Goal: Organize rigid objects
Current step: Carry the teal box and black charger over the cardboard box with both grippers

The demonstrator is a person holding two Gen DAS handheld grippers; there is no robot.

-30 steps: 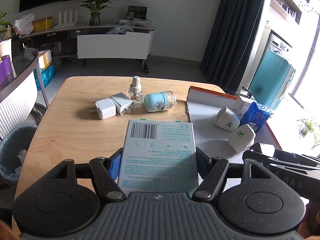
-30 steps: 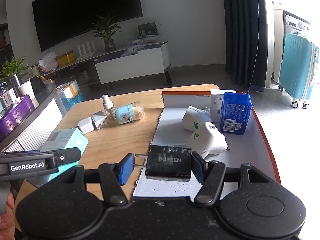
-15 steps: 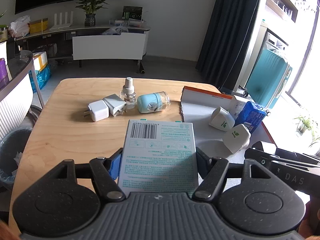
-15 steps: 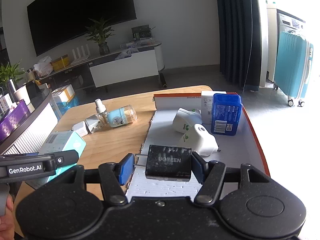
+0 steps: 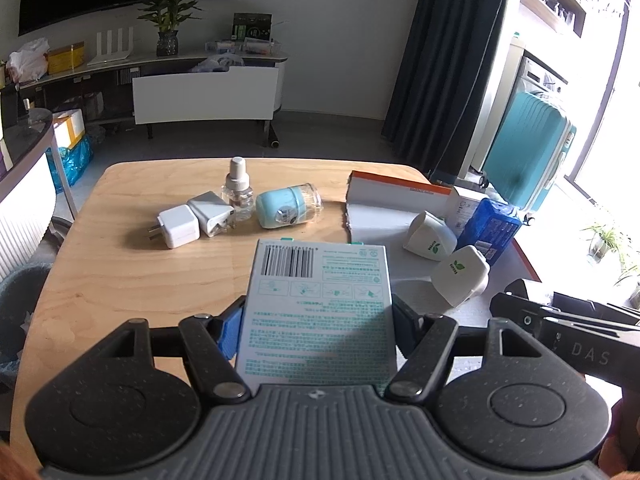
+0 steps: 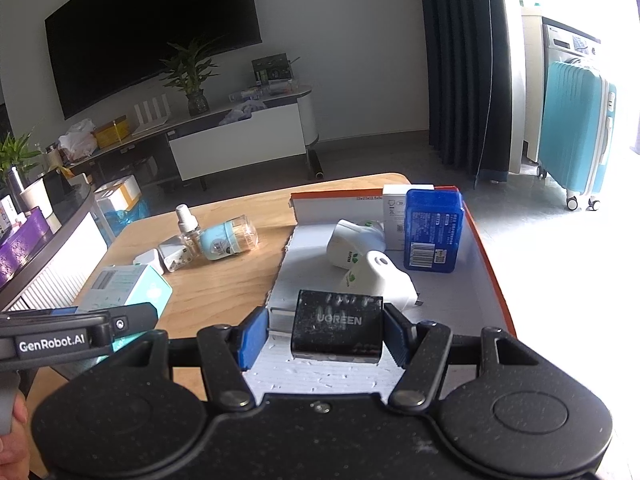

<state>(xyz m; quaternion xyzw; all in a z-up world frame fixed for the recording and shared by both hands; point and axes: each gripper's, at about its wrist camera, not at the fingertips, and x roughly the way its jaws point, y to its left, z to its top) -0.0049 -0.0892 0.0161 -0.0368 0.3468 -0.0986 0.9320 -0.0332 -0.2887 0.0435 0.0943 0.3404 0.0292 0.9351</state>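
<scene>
Meanwhile the left gripper point(image 5: 316, 328) pinches a white-and-teal box point(image 5: 320, 312) between its blue-padded fingers point(image 5: 230, 334), holding it flat over the near edge of the wooden table point(image 5: 120, 272). On the other side, the right gripper point(image 6: 326, 334) clamps a black UGREEN charger point(image 6: 338, 326), its prongs toward the left pad, above the white tray point(image 6: 440, 304), where two white plug-in units point(image 6: 380, 276) and a blue box point(image 6: 434, 230) lie.
</scene>
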